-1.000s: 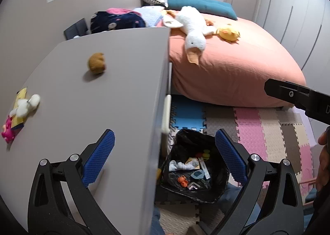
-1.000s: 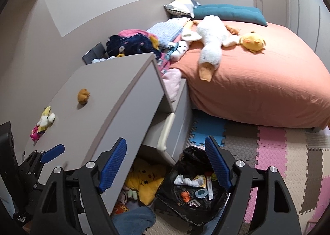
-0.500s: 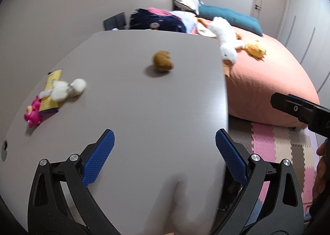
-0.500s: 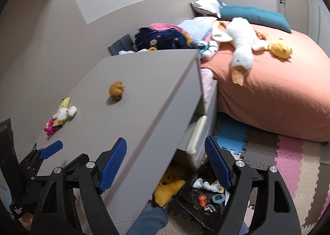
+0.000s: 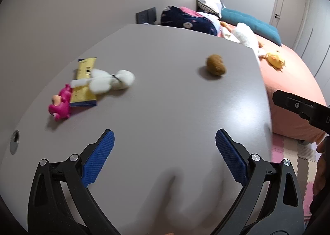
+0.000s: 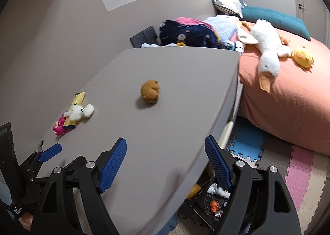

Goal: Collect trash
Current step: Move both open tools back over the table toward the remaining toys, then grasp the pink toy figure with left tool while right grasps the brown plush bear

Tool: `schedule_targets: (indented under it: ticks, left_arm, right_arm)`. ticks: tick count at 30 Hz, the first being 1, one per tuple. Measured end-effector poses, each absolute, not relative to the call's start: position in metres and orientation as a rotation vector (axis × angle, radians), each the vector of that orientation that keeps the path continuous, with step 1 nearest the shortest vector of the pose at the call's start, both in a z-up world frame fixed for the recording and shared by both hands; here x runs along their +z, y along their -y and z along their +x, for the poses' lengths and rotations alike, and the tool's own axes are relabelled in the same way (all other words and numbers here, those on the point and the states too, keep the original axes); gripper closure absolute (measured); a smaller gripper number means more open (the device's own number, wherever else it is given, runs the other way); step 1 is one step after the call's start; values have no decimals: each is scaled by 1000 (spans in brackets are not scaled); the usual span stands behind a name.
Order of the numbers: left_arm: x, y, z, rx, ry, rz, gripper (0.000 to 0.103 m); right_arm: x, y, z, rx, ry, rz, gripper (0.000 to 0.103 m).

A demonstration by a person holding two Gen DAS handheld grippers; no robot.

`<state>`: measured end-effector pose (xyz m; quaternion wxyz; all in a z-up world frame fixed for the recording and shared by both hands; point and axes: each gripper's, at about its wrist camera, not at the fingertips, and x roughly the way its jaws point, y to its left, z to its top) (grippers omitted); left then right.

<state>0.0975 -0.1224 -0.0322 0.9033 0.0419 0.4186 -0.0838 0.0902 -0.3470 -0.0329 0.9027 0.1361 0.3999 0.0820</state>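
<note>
The left tool [image 5: 165, 150] hangs over the near part of the grey table [image 5: 175, 111], its blue pads spread wide with nothing between them and nothing touched. The right tool [image 6: 165, 156] sits just beside it, over the table's near edge, equally wide and equally bare; from the left camera only its black body shows at the right margin.

Out ahead of the left tool, toward the wall side, lies a little heap: a yellow wrapper [image 5: 84, 82] flat on the table, a white plush toy [image 5: 109, 82] lying across it, and a pink toy figure [image 5: 59, 107] touching its near end. Further out, well apart from that heap, a small brown plush [image 5: 215, 67] sits alone. Down on the floor below the table's edge, a black trash bag [image 6: 208, 204] lies open with bits already in it. Beyond is the bed [image 6: 288, 99] with its white goose.

The wrapper looks to me like the only real trash up here, and that is where trouble could start. It is thin, flat and pinned under the plush, so a wide grab may close on the toy instead, or drag both toys along and knock the pink one off. Sliding pads over a flat wrapper may also just push it toward the wall rather than lift it.
</note>
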Motion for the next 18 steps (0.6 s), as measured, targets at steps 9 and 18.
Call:
schedule_targets:
  ticks: [9, 18]
  left_arm:
    - [-27, 74, 116, -96, -848, 40, 8]
    - [-29, 27, 133, -13, -850, -14, 8]
  right_arm:
    - [-35, 320, 129, 198, -846, 235, 24]
    - [-43, 301, 161, 214, -875, 202, 24]
